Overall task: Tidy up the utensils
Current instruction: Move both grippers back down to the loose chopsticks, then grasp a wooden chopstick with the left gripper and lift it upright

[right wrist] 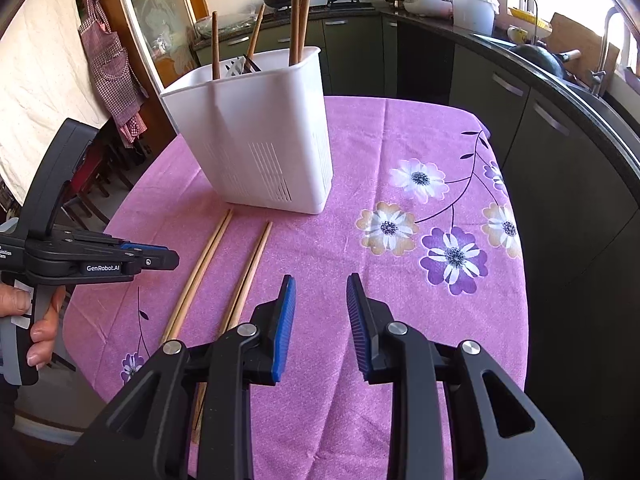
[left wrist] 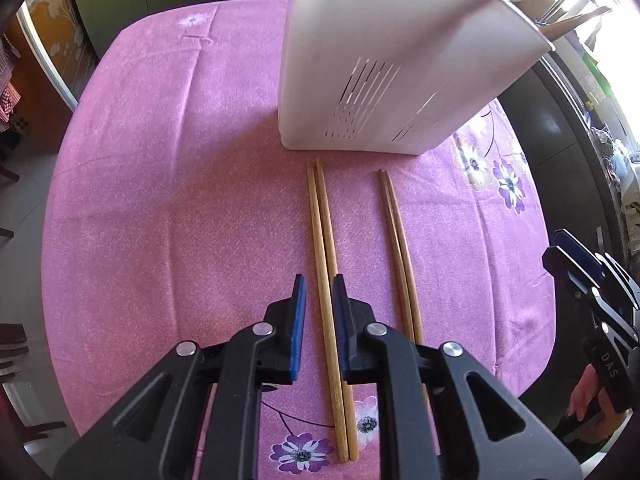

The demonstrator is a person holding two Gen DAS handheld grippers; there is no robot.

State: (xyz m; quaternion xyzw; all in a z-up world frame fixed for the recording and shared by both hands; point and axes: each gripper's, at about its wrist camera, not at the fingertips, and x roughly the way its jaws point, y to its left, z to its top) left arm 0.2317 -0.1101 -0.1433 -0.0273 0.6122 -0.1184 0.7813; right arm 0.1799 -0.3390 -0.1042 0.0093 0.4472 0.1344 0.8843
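From the left wrist view, the left gripper hangs over the nearer pair of pale wooden chopsticks, its blue-padded jaws straddling the sticks with a sliver of pink cloth showing on each side, so the pads do not yet press; the narrow gap looks set for pinching both sticks together. A second pair of wooden chopsticks lies parallel just to the right, both pairs pointing toward the white slotted plastic utensil holder, which stands on the pink floral tablecloth, probably so each can be lifted straight into it. From the right wrist view, the right gripper hovers with jaws parted and nothing between them, beside the second pair, while the holder already carries several upright wooden handles.
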